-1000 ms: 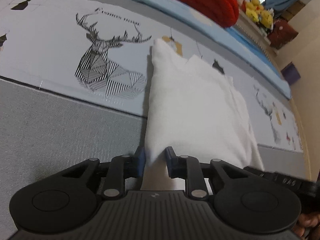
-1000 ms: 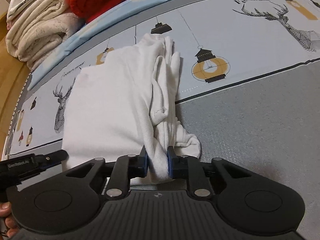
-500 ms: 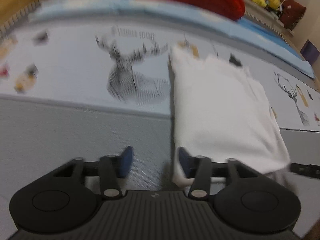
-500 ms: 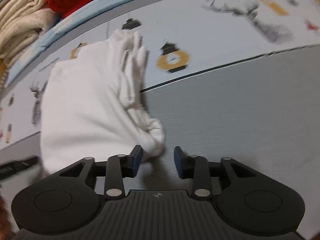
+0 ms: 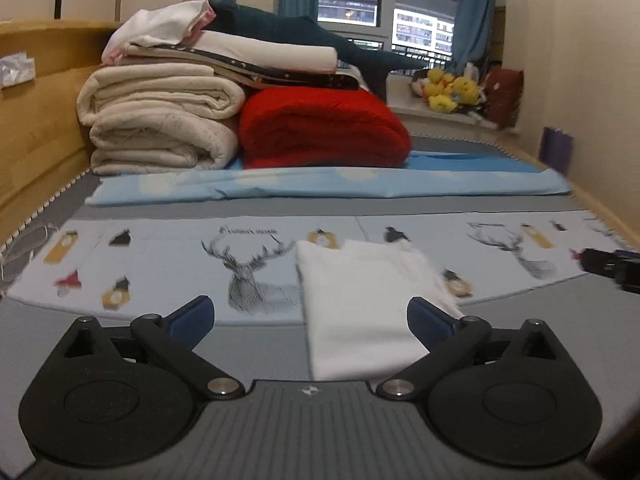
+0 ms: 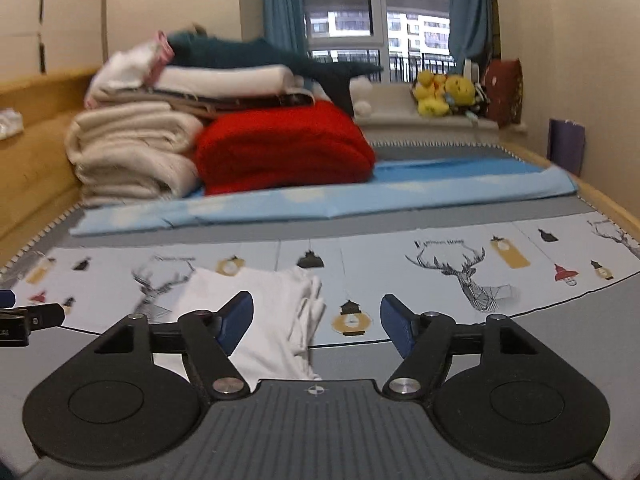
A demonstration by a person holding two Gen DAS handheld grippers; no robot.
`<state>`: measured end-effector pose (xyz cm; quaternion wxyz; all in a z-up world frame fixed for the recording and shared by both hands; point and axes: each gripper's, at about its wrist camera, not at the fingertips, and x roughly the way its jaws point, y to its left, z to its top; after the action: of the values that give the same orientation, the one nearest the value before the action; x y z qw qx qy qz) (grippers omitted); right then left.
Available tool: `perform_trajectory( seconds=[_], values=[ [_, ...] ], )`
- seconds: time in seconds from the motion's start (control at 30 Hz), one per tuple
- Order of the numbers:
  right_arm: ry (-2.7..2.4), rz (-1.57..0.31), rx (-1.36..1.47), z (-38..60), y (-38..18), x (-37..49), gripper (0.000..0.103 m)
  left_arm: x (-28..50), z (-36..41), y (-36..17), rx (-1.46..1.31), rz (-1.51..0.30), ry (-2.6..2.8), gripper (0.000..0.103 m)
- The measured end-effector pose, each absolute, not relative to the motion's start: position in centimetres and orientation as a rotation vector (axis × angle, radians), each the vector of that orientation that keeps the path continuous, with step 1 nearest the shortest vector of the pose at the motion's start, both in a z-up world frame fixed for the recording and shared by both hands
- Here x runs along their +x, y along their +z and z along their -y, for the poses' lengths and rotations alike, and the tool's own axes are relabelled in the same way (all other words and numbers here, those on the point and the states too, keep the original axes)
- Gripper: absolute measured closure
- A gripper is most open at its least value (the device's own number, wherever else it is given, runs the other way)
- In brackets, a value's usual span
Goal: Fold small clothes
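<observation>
Nearest you, your left gripper (image 5: 310,322) has its jaws opening wide, the blue pads (image 5: 191,317) well apart with nothing pressed between them. The folded white garment (image 5: 360,304) lies on the bed below and just beyond it, toward the right pad, apart from both. Your right gripper (image 6: 316,322) is also opening, and it too grips nothing. In its view the same white garment (image 6: 268,308) lies behind the left pad, its bunched, layered edge toward the middle of the gap.

The garment lies partly on the plain grey cover (image 5: 256,332) at its near end and partly on the pale printed sheet (image 5: 168,256) with the stags and lanterns. A stag print (image 5: 250,270) sits just left of the garment in the left view. At the right edge of that view the tip of your other gripper shows dark above the sheet.

Farther off, a light blue cloth (image 5: 320,184) lies across the bed. Behind it, on the left, stands a stack of cream blankets (image 5: 160,120), with a folded red blanket (image 5: 324,128) just to its right. More folded linen and a dark plush toy rest on top of both.

At the far end, yellow soft toys (image 6: 444,92) sit on the windowsill. The window (image 6: 340,12) is framed by blue curtains.
</observation>
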<state>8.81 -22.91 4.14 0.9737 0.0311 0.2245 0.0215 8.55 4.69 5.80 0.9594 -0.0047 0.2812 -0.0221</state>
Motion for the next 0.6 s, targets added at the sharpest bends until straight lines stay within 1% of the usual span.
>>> perform_trajectory(
  seconds=[0.1, 0.2, 0.27, 0.33, 0.4, 0.6],
  values=[
    [0.003, -0.429, 0.055, 23.3, 3.5, 6.0, 0.028, 5.4, -4.1, 4.7, -0.059, -0.602, -0.024, 0.001],
    [-0.026, -0.454, 0.065, 23.0, 1.6, 4.6, 0.027, 3.2, -2.9, 2.1, 0.012, -0.570, 0.001, 0.001],
    [-0.018, -0.497, 0.111, 22.7, 1.1, 4.3, 0.027, 3.7, -2.1, 0.6, 0.054, -0.678, -0.016, 0.001],
    [-0.013, -0.497, 0.104, 22.2, 0.9, 3.5, 0.027, 3.7, -2.0, 0.8, 0.005, -0.658, -0.040, 0.001],
    [-0.022, -0.505, 0.039, 21.2, 0.5, 3.2, 0.027, 4.1, -1.7, 0.6, 0.023, -0.653, -0.028, 0.001],
    [0.015, -0.527, -0.047, 19.5, -0.3, 3.5, 0.027, 5.6, -2.1, -0.8, -0.048, -0.726, 0.020, 0.001]
  ],
)
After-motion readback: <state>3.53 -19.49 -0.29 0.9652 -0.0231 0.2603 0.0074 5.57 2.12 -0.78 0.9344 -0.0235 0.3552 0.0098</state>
